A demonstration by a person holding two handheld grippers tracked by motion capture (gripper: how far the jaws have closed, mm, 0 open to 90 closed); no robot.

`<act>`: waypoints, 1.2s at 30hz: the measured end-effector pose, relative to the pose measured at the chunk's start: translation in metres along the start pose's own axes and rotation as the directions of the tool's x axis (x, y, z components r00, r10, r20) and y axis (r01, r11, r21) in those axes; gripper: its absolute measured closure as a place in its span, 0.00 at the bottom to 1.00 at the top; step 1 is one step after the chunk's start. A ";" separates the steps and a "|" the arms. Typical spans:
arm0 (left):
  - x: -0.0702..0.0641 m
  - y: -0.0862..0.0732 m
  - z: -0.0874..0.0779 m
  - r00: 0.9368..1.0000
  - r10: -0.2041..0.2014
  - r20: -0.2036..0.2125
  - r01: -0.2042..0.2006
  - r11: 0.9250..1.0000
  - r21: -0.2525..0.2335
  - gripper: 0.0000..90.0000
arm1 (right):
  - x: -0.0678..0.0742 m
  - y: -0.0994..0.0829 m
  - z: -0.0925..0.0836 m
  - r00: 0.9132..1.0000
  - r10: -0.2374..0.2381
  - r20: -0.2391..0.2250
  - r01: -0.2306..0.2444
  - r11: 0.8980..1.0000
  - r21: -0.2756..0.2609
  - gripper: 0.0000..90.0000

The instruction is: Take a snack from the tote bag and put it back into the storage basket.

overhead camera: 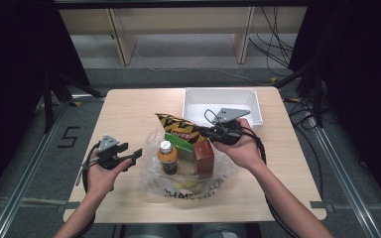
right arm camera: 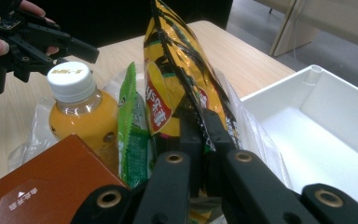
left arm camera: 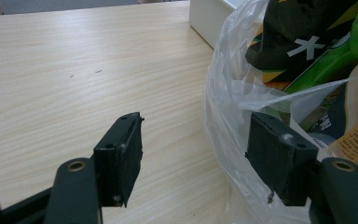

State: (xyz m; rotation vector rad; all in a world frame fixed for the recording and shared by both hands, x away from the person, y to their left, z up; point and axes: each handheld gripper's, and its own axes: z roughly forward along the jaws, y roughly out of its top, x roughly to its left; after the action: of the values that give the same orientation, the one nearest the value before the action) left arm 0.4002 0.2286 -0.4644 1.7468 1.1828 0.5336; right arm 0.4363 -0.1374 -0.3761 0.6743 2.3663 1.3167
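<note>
High view: right tongs (overhead camera: 213, 131) clamped on the end of a yellow-and-black snack bag (overhead camera: 181, 128), which juts up and to the left out of a clear plastic bag (overhead camera: 188, 186) at the middle of the counter (overhead camera: 129, 111). Left tongs (overhead camera: 135, 156) stand apart, holding nothing, just left of the plastic bag.

Right gripper view: both jaws pinch the crimped seam of the snack bag (right arm camera: 177, 79); the pads are pressed together on the foil with no gap. White tray (right arm camera: 335, 135) sits empty just to the right.

Left gripper view: jaws wide, one pad (left arm camera: 279, 156) touching or nearly touching the plastic film (left arm camera: 223, 107); I cannot tell whether it presses on it.

Progress (judgement): the work looks like unpacking the plastic bag into the white tray (overhead camera: 193, 106). Grasp on the first item is secured; the lift out and the transfer to the tray are still to do. Left in the bag: orange juice bottle (overhead camera: 167, 157) with a white cap, upright; green packet (overhead camera: 178, 140); brown box (overhead camera: 205, 157). Nothing is in the tray yet, so I judge the job to be at an early stage.

Snack bag appearance: glossy foil, yellow with black hazard stripes, a red label patch, puffy and tilted, lower end still tucked among the other goods.
</note>
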 end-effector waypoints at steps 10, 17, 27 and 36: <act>0.000 0.000 0.000 1.000 0.001 0.000 -0.001 1.000 0.001 0.39 | 0.003 0.000 0.000 0.999 -0.050 0.020 0.050 0.998 -0.043 1.00; 0.000 0.000 0.000 1.000 0.001 0.002 -0.001 1.000 0.001 0.39 | 0.004 -0.001 -0.002 0.997 -0.067 0.031 0.069 0.995 -0.065 1.00; 0.000 -0.001 0.001 1.000 0.000 0.006 0.000 1.000 0.004 0.39 | 0.005 -0.001 -0.006 0.997 -0.072 0.040 0.075 0.992 -0.100 1.00; 0.000 -0.001 0.001 1.000 -0.004 0.007 0.004 1.000 0.002 0.39 | 0.008 0.003 -0.010 0.997 -0.063 0.049 0.069 0.989 -0.130 1.00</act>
State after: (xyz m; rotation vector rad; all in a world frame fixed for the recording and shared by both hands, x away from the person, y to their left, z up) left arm 0.4009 0.2277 -0.4655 1.7465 1.1819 0.5242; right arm 0.4251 -0.1388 -0.3687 0.5757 2.2246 1.3998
